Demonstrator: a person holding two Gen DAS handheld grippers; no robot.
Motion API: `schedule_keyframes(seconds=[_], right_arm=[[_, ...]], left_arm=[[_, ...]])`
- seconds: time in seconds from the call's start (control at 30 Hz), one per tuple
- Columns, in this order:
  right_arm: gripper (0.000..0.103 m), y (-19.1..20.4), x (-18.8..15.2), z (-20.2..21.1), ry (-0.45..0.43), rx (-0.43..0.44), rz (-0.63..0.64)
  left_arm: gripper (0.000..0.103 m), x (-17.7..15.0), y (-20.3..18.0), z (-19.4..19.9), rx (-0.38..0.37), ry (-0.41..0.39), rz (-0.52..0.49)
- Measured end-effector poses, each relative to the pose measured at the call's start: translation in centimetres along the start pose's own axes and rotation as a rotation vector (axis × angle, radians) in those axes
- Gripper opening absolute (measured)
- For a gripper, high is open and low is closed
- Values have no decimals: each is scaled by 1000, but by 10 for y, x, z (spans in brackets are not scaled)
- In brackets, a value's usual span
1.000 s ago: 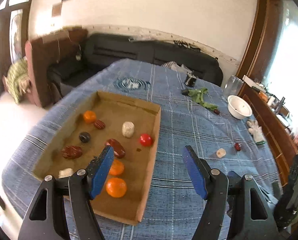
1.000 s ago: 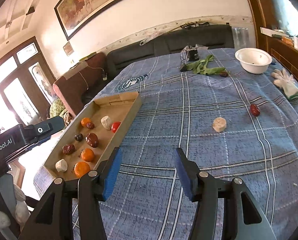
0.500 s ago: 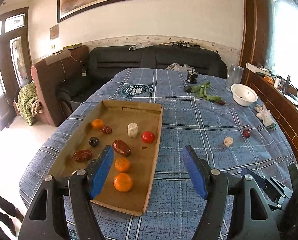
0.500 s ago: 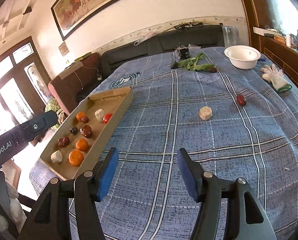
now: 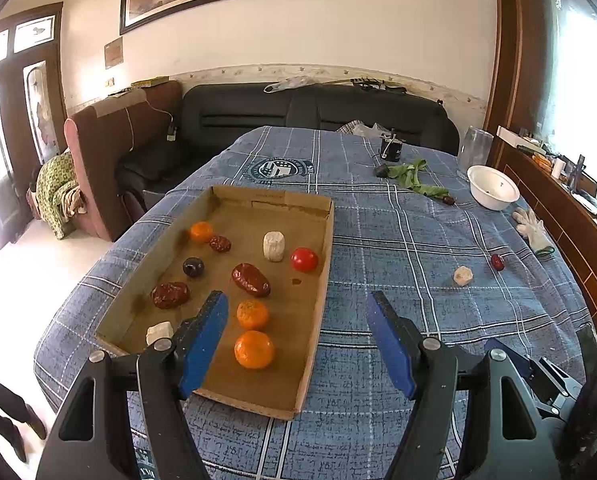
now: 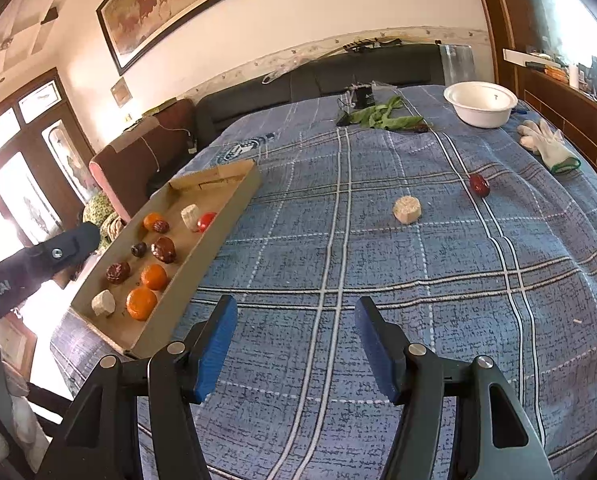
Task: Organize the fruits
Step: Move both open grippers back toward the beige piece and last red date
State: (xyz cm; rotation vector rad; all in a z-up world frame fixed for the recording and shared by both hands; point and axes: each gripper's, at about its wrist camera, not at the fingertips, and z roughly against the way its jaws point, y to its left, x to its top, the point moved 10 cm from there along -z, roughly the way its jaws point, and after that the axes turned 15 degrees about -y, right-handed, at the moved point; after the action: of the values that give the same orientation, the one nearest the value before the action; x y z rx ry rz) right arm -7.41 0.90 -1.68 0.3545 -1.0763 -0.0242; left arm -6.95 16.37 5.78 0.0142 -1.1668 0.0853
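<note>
Both claws hung wide apart, empty: left gripper [image 5: 298,336] over cardboard tray [image 5: 322,280] edge, right gripper [image 6: 292,340] over blue plaid cloth [image 6: 438,280]. Right view showed loose pale chunk [image 6: 407,209] and red date [image 6: 479,184] clearer; tray wall partly hid red tomato [image 6: 206,221]. Left view bared tray fruit: oranges [image 5: 253,349], dates [image 5: 250,279]. Tray's near corner hidden behind left finger.

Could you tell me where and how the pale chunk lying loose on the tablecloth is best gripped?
Probably from above, pads closing on opposite flat sides of the pale chunk. It is squat and faceted, sits alone on the tablecloth, and the open right gripper faces it.
</note>
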Motion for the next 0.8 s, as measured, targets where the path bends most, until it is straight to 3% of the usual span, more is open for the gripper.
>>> schedule_keyframes(seconds=[0.53,0.8], right_arm=[[67,-21,-12,0,-3,-19,-46],[69,-24,-14,-1,13,10,-90]], left_arm=[[74,1,6,14,-3,-19,38],[74,-8,-1,-2,-15,22,42]])
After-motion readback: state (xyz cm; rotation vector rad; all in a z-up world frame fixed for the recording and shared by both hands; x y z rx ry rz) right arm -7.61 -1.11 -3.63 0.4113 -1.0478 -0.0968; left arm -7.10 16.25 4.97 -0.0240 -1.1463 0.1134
